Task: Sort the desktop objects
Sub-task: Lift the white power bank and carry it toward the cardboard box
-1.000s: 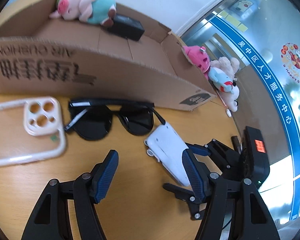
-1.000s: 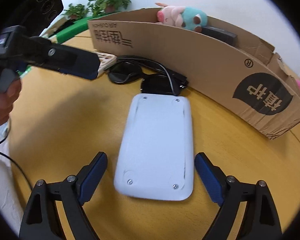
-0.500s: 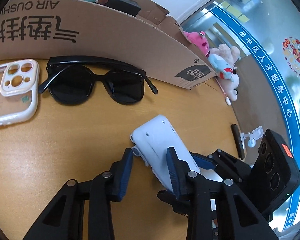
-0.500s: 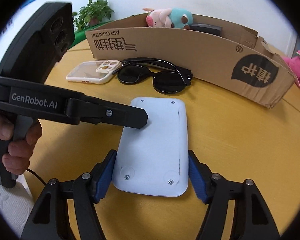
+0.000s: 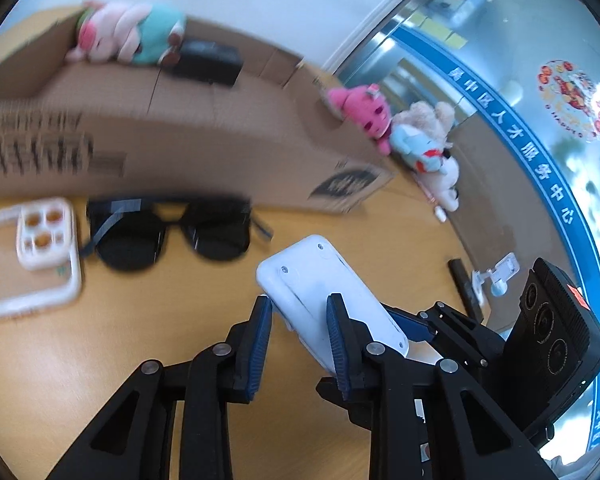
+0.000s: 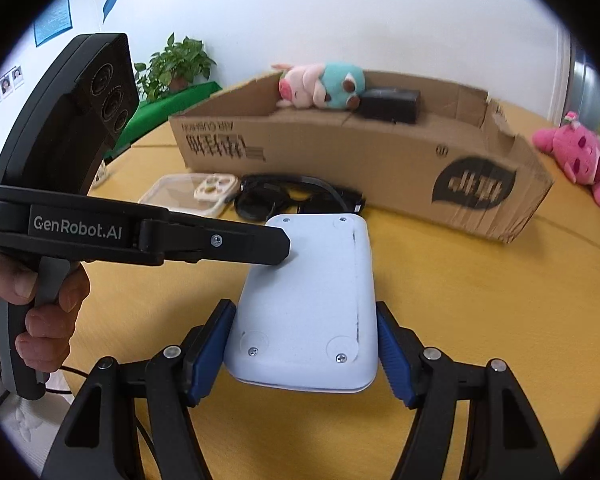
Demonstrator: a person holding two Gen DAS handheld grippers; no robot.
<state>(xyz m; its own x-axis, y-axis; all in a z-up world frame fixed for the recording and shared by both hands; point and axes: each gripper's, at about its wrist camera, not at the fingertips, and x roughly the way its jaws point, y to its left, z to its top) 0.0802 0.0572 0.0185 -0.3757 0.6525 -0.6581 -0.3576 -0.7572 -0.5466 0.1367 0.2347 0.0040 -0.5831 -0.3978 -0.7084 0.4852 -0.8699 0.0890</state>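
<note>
We hold a white, rounded rectangular plastic device with screws in its underside, tilted up off the round yellow wooden table. Our right tongs clamp its near end, blue pads pressed to both long sides. Our left tongs come in from the left and pinch its left edge — narrow, closed on the device's thickness.

Just beyond the device's far end lie black sunglasses, and left of them a clear phone case with a cream camera frame. Behind both stands a long open cardboard box; on its far flap rest a pink-and-teal plush pig and a black rectangular block. Off to the right — past the box's end — lies a magenta plush toy.
</note>
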